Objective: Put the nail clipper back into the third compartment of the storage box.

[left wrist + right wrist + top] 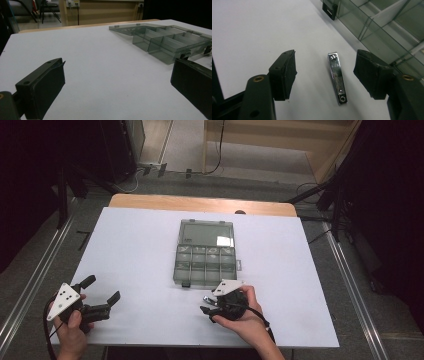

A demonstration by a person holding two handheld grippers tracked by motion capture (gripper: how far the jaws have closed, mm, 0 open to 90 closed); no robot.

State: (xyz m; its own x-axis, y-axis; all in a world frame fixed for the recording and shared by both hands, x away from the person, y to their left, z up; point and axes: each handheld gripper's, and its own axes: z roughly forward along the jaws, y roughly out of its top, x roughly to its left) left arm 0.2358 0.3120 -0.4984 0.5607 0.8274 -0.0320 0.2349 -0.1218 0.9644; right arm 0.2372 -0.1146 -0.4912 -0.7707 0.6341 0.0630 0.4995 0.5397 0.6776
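A silver nail clipper lies flat on the white table, just in front of a smoky clear compartment box. The box stands at the table's middle with its lid folded back. My right gripper hovers over the clipper with its jaws open. The clipper lies between the pads without touching either. In the high view this gripper sits near the box's front edge. My left gripper is at the near left, open and empty. From the left gripper the box lies ahead to the right.
The box has a black latch on its front wall, and its dividers form several compartments. A wooden strip edges the table's far side. Metal rails run along the floor on both sides, with dark stands and cables beyond.
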